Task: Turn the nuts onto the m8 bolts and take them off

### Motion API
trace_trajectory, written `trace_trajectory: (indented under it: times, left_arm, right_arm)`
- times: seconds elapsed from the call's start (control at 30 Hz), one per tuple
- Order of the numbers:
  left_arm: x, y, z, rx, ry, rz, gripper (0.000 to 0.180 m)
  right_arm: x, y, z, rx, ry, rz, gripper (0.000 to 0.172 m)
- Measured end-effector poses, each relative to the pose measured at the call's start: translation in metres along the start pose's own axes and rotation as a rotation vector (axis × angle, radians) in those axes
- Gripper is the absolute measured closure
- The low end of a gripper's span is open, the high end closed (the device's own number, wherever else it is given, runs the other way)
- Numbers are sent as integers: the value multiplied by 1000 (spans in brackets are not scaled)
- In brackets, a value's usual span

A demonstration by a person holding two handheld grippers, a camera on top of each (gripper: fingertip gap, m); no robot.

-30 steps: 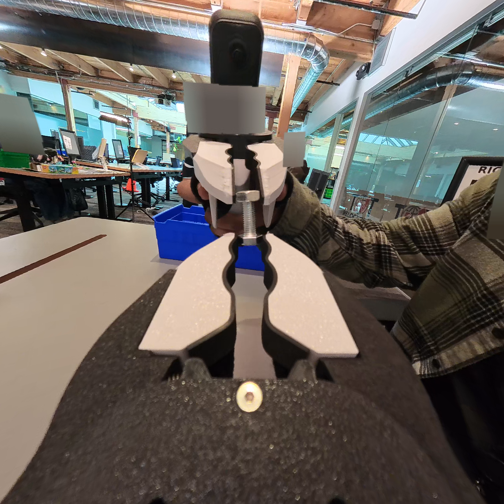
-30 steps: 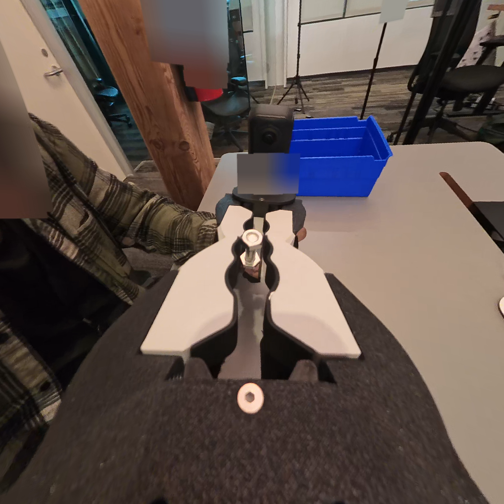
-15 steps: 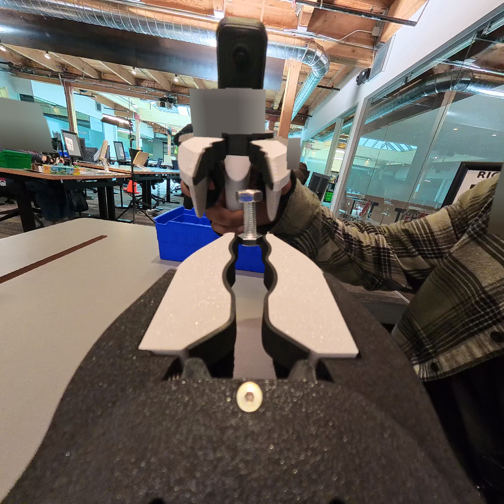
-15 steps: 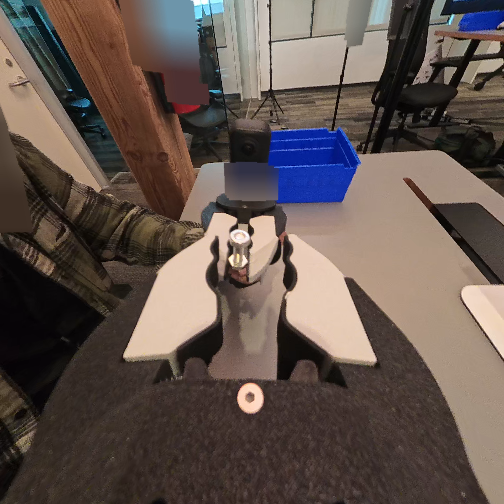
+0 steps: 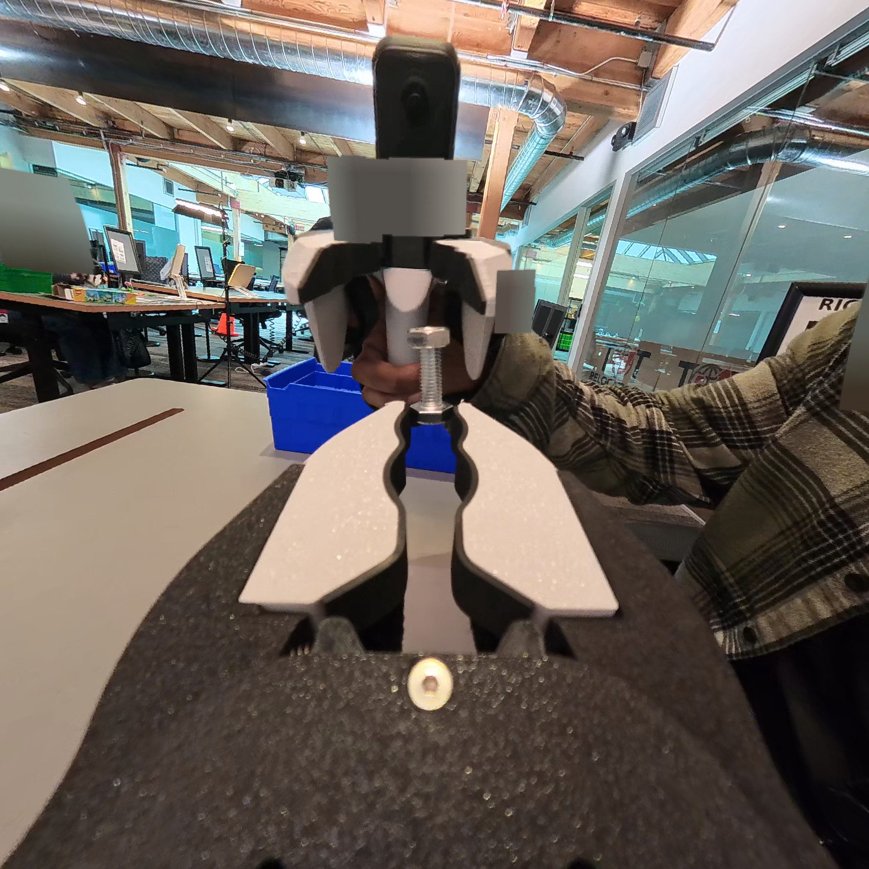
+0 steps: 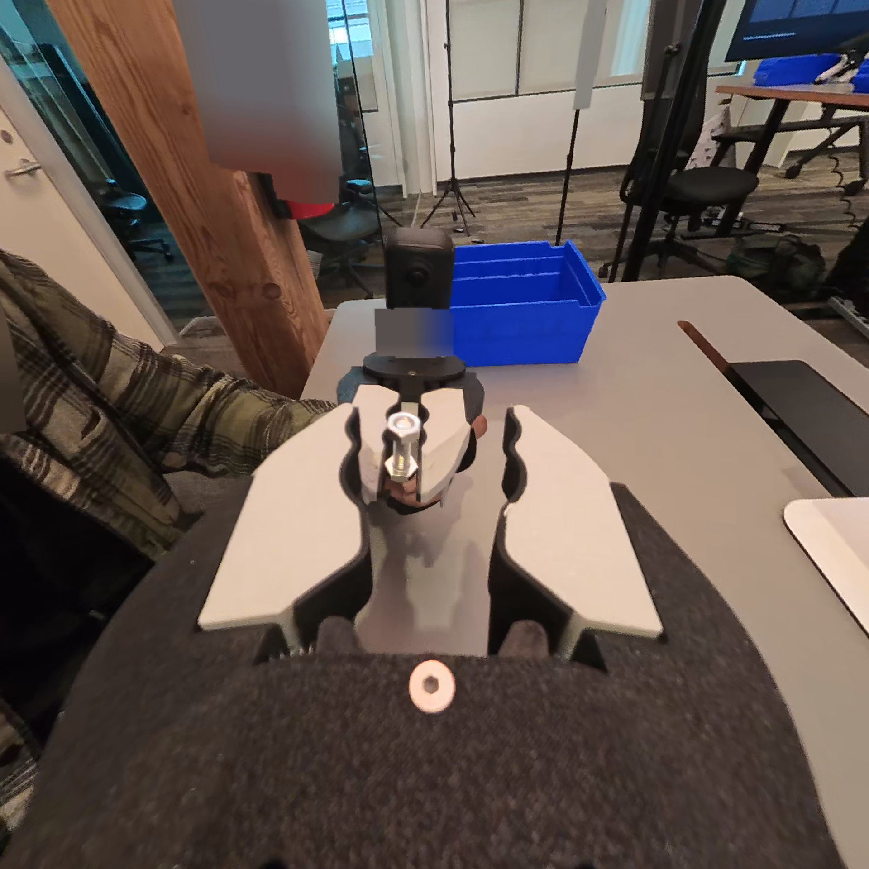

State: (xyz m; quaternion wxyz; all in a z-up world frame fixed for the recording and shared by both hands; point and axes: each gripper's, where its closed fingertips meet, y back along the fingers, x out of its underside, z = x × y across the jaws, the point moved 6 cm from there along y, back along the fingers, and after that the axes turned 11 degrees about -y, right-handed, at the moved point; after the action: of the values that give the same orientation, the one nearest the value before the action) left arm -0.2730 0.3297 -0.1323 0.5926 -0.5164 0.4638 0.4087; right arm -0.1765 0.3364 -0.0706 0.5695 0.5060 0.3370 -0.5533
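Left gripper [image 5: 429, 416] clamps the nut [image 5: 429, 414], bolt [image 5: 429, 371] standing upright above it, over the table's [image 6: 658, 423] near-left edge, likely so the bolt's head stays reachable; right gripper [image 6: 430, 435] hangs spread wide, gripping nothing, fingers clear; blue bin [image 6: 519, 324] behind.

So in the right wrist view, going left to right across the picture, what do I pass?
Plaid sleeve → wooden post → bolt with its nut, held in the left gripper → blue bin → black mat → white edge at the far right.
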Motion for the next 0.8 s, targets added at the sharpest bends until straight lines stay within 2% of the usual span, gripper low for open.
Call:
trace_trajectory:
  times: [0.23,0.4,0.6,0.8]
  left_arm:
    - [-2,1,0,-3,-1,-9,165]
    - [-1,0,0,0,-1,-3,165]
    - [-2,2,1,-6,-1,-11,165]
    - [-1,0,0,-1,-3,-3,165]
  right_arm:
    - [1,4,-11,81,1,13,117]
    - [2,1,-2,21,11,11,116]
    - [5,2,-12,74,0,25,116]
    - [4,1,-5,43,13,18,114]
